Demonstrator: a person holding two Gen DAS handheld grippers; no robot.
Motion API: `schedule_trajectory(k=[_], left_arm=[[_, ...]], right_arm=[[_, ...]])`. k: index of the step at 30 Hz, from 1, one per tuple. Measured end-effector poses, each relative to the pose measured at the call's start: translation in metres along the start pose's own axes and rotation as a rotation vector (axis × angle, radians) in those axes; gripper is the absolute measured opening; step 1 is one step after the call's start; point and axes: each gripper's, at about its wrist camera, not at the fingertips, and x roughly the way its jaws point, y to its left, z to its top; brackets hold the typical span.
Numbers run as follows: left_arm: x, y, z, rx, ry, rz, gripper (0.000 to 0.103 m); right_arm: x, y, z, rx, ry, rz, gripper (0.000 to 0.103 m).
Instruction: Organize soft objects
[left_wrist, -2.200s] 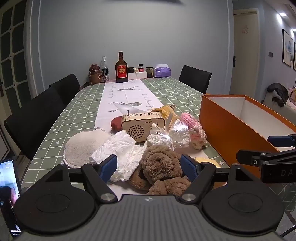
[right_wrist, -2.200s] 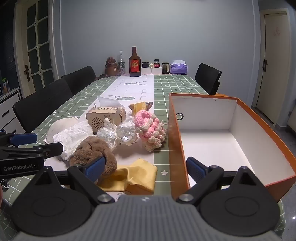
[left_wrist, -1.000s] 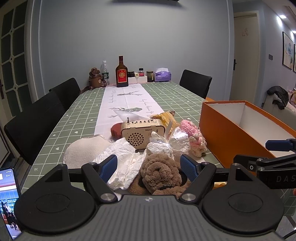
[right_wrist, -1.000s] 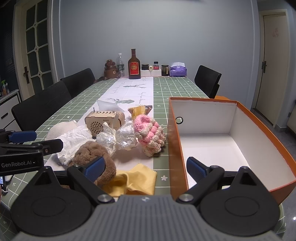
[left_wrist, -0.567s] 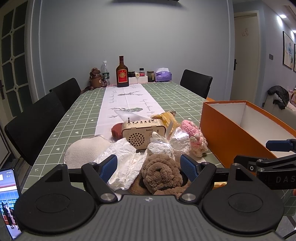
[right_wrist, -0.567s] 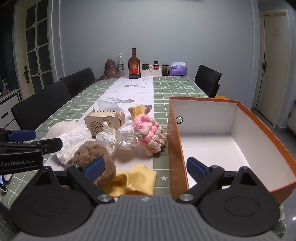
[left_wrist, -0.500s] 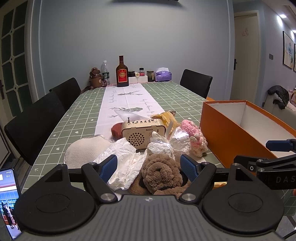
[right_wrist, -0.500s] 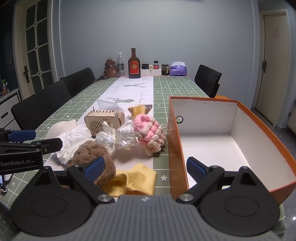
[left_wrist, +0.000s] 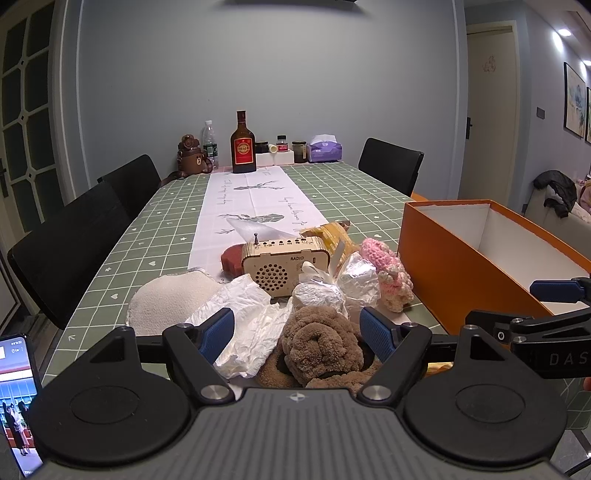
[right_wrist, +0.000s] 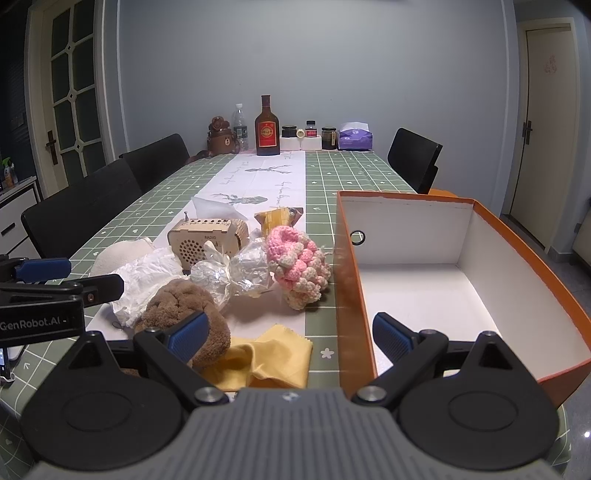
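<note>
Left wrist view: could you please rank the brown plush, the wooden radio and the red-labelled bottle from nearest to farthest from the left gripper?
1. brown plush, between the open left gripper's fingers.
2. wooden radio, mid-table behind it.
3. red-labelled bottle, at the table's far end.

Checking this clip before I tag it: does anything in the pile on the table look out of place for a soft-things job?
Yes. A wooden radio stands upright in the heap, a hard thing among the brown plush, the pink knit piece and the yellow cloth. The orange box holds nothing. Both grippers, left and right, are open.
</note>
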Motion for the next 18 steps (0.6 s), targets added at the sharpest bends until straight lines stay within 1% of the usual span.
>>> schedule_trajectory(k=[18], left_arm=[[0.0001, -0.0005, -0.0004, 0.000, 0.001, 0.000, 0.091]], right_arm=[[0.0015, 0.0000, -0.0011, -0.003, 0.003, -0.001, 0.094]])
